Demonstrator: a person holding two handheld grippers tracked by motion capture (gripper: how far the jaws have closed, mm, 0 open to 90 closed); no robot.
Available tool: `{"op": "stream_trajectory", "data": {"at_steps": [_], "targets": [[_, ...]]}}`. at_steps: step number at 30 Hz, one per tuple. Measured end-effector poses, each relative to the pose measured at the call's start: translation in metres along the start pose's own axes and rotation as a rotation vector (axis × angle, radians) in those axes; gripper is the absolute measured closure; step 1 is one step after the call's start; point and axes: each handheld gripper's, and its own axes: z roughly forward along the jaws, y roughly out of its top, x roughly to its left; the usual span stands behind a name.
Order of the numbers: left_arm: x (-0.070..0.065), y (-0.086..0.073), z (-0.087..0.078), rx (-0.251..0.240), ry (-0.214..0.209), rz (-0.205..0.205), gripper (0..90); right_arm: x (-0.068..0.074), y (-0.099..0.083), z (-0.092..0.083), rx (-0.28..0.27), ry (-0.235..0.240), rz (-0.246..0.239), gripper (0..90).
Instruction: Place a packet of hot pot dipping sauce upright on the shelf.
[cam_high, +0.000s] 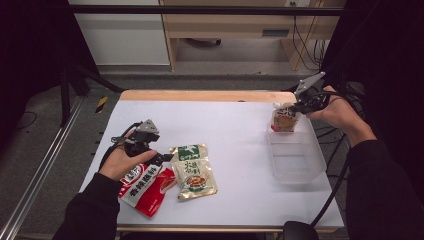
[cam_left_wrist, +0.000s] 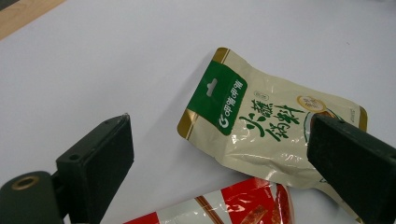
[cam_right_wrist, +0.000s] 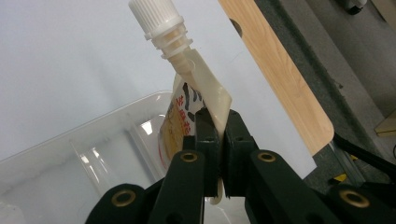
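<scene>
My right gripper (cam_right_wrist: 219, 125) is shut on the top edge of a spouted pouch (cam_right_wrist: 196, 88) with a white screw cap, and the pouch hangs over the far end of a clear plastic bin (cam_right_wrist: 70, 154). From above, the spouted pouch (cam_high: 285, 119) hangs at the bin's (cam_high: 300, 172) far rim, under the right gripper (cam_high: 296, 106). My left gripper (cam_left_wrist: 219, 154) stands open just above the table, its jaws on either side of a cream and green sachet (cam_left_wrist: 261, 126). Below it lies a red and white sachet (cam_left_wrist: 233, 210). The left gripper (cam_high: 162, 158) sits at the green sachet's (cam_high: 194, 172) left edge.
The red sachet (cam_high: 147, 187) lies partly under the person's left hand near the table's front left. The white table (cam_high: 230, 125) has a wooden strip (cam_high: 200, 95) along its far edge. Cables trail off the right side by the bin.
</scene>
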Motion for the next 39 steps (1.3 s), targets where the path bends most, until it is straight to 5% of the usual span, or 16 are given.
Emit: {"op": "stream_trajectory", "data": {"at_steps": [14, 23, 30, 34, 39], "targets": [[0.005, -0.001, -0.009, -0.014, 0.023, -0.011, 7.8, 0.011, -0.009, 0.016, -0.034, 0.055, 0.003, 87.5], [0.007, -0.002, -0.013, -0.023, 0.027, -0.017, 7.9, 0.007, -0.017, 0.020, -0.044, 0.060, 0.066, 80.7], [0.005, -0.003, -0.015, -0.011, 0.030, -0.009, 7.9, 0.010, -0.020, 0.020, -0.034, 0.026, 0.139, 52.1], [0.004, -0.002, -0.015, -0.017, 0.029, -0.001, 7.9, 0.017, -0.016, 0.009, -0.063, -0.047, 0.175, 29.8], [0.000, -0.001, -0.011, -0.001, 0.033, 0.027, 8.0, 0.028, -0.012, -0.006, -0.119, -0.085, 0.203, 18.8]]}}
